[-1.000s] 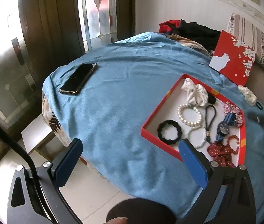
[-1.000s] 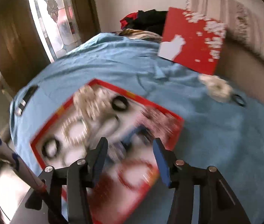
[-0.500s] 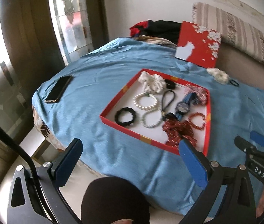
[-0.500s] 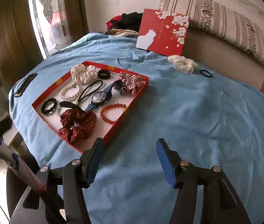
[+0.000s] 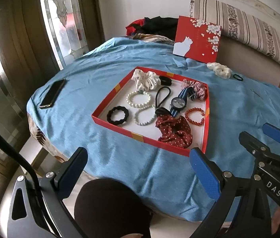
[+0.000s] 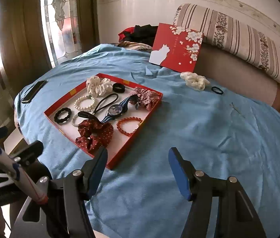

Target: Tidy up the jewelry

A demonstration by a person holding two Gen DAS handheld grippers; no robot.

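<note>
My left gripper (image 5: 138, 166) and right gripper (image 6: 138, 165) both gape wide, holding nothing; the red jewelry tray (image 6: 118, 158) lies just ahead, left of my right gripper.

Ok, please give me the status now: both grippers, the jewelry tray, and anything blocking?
Left gripper open, empty. Right gripper open, empty, short of the tray. Red tray full; cream scrunchie and black hair tie lie outside on the blue cloth. Nothing blocking.
</note>
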